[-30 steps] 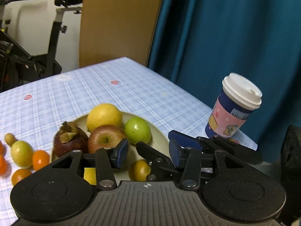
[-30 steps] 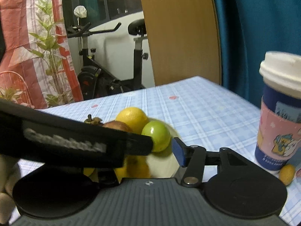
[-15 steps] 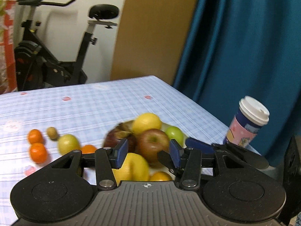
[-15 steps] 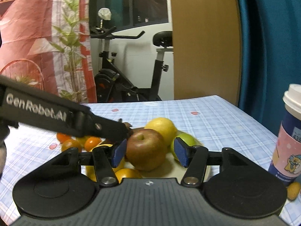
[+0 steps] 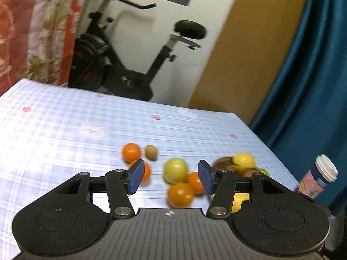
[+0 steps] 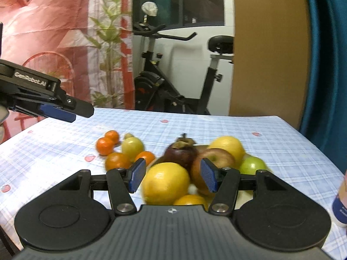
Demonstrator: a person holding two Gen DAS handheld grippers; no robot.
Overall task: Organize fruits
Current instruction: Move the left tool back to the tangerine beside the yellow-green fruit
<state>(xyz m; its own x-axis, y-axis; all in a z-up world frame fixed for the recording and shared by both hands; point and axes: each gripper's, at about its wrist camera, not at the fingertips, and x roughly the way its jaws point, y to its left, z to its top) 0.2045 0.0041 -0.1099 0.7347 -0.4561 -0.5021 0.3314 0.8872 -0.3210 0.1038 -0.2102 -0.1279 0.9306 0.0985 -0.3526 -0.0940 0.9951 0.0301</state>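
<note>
A plate [image 6: 247, 158] holds a lemon [image 6: 166, 183], a red apple [image 6: 213, 160], a mangosteen [image 6: 181, 152], a second lemon [image 6: 227, 146] and a green fruit [image 6: 252, 165]. Loose on the tablecloth to its left lie several small oranges [image 6: 105, 146] and a yellow-green fruit [image 6: 132, 146]. My left gripper [image 5: 171, 178] is open and empty above those loose fruits [image 5: 175, 170]; it also shows at the left of the right wrist view [image 6: 65, 110]. My right gripper [image 6: 172, 176] is open and empty just in front of the plate.
A lidded paper cup [image 5: 317, 179] stands at the table's right edge, by a blue curtain [image 5: 314, 65]. An exercise bike [image 6: 173, 80] stands behind the table's far edge. The blue checked tablecloth [image 5: 54, 130] stretches to the left.
My left gripper has swung left, away from the plate, and now faces the loose oranges. My right gripper has pulled back a little and its view of the plate is unblocked.
</note>
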